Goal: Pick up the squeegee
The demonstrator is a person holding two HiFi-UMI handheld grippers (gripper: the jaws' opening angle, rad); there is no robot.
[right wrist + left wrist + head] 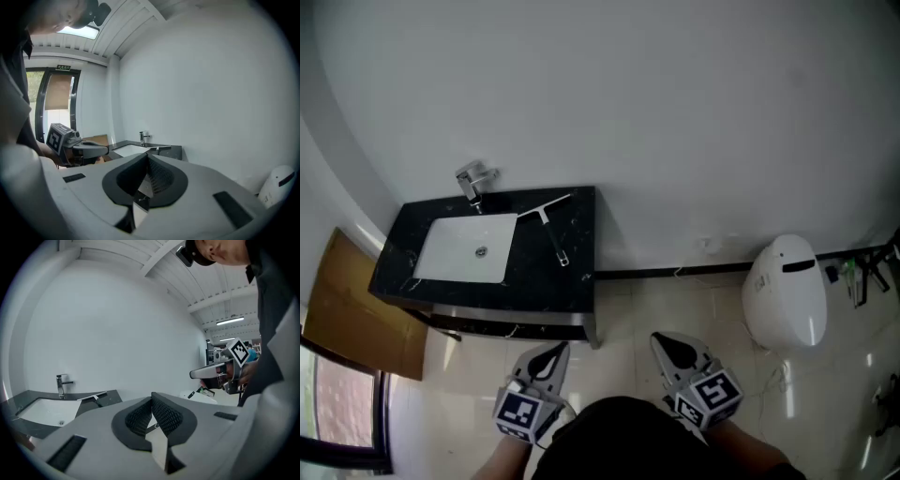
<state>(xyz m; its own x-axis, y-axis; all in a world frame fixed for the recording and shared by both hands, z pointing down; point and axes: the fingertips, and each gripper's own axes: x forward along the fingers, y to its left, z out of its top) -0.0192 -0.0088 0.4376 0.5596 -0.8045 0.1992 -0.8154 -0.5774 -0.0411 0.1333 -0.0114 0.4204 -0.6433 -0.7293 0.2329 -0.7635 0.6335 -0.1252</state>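
Jaws closed on nothing, left gripper (557, 350) and right gripper (664, 339) alike. Well ahead of both, flat on dark counter (581, 274) beside sink (450, 251): squeegee (551, 230). Likely light, stiff, smooth-handled; best pinched mid-handle, away from soft blade.

This is a bathroom, or a room fitted out as one. A black stone worktop (577, 267) stands against a plain white wall (637, 103), with a white rectangular sink (450, 246) set into its left half and a chrome faucet (474, 180) at the back edge behind it. A squeegee (549, 222) lies on the worktop to the right of the sink. A white toilet (786, 292) sits further right along the same wall. The floor (666, 309) is glossy pale tile.
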